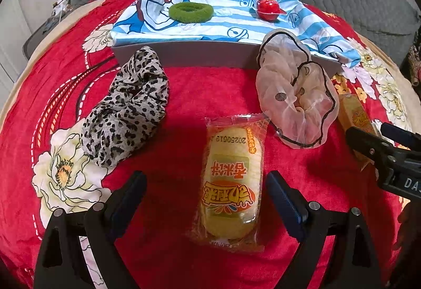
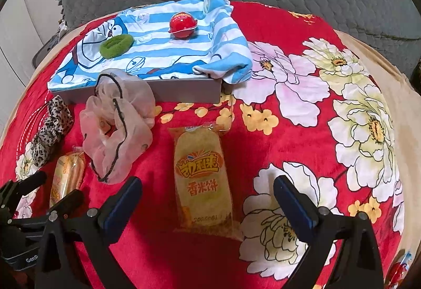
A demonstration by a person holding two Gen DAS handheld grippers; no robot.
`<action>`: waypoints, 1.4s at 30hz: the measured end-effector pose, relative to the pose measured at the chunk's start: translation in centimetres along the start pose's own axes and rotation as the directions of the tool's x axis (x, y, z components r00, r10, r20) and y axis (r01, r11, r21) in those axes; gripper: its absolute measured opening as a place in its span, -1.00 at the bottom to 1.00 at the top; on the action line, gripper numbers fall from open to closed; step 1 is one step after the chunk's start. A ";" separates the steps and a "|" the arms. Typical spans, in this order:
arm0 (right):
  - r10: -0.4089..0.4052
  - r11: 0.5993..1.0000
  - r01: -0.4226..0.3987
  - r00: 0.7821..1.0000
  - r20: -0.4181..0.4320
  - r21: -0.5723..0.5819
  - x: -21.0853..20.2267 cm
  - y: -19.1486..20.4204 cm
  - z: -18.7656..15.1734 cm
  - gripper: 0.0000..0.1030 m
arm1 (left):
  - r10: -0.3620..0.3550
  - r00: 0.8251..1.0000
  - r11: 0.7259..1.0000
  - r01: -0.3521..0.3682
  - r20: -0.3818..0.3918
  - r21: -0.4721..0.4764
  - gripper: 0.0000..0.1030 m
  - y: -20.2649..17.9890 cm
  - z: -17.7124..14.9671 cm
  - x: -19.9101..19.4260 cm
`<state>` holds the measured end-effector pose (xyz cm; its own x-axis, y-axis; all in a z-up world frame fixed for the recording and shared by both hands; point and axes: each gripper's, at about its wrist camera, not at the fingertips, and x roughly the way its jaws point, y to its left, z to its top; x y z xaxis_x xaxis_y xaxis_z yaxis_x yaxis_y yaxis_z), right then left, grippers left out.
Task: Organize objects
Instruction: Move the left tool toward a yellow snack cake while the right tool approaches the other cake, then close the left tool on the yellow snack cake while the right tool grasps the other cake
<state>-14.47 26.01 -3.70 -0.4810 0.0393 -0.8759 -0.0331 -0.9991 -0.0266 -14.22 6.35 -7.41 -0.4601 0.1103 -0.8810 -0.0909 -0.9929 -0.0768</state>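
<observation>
Both rigs hover over the red floral blanket [image 2: 263,152]. My left hand-held gripper [image 1: 206,193] stands wide open, fingers either side of a rice-cracker packet [image 1: 231,183] without touching it. My right hand-held gripper [image 2: 208,197] is likewise open, straddling a second rice-cracker packet [image 2: 201,178], pads clear of the wrapper.

Handling, judged: the packets look light, with a crinkly, slick film around a brittle cracker. I would take each across its short width near the middle and close gently; a hard squeeze could crack the contents, and the film may slide. The scrunchies are soft and will compress, so any bunched fold should do.

Count:
- rice-cracker packets: 2, each lying flat on the blanket in front of the tray.
- scrunchies: 2 loose. The leopard-print scrunchie [image 1: 129,107] rests against the tray's front wall on the left; the sheer beige scrunchie [image 1: 297,94] leans on that wall further right.
- green hair tie [image 1: 190,10]: 1, already in the tray.
- red round capsule [image 1: 269,9]: 1, also in the tray.
- grey tray [image 1: 210,53]: 1, lined with a blue-striped cartoon cloth [image 1: 231,23].

A small object shows at the lower right edge of the right wrist view; I cannot identify it.
</observation>
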 end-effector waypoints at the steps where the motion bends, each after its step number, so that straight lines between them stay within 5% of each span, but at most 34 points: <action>1: 0.000 1.000 0.000 1.000 -0.001 0.000 0.1 0.0 0.0 0.95 | -0.002 1.000 1.000 0.002 0.001 0.002 0.79 -0.1 0.0 0.0; 26: 0.016 1.000 -0.016 1.000 -0.017 0.003 1.6 -0.3 0.6 0.76 | 0.007 1.000 1.000 -0.007 -0.016 0.005 0.76 -0.1 0.5 0.9; 42: 0.029 0.999 -0.028 0.999 -0.030 0.015 1.8 -0.6 0.7 0.45 | -0.036 0.999 0.999 0.036 -0.036 0.015 0.21 -0.4 0.5 0.9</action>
<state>-15.88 26.71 -4.93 -0.4554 0.0100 -0.8902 -0.0324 -0.9995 0.0054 -15.03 6.90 -7.96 -0.4248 0.1443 -0.8937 -0.1208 -0.9874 -0.1020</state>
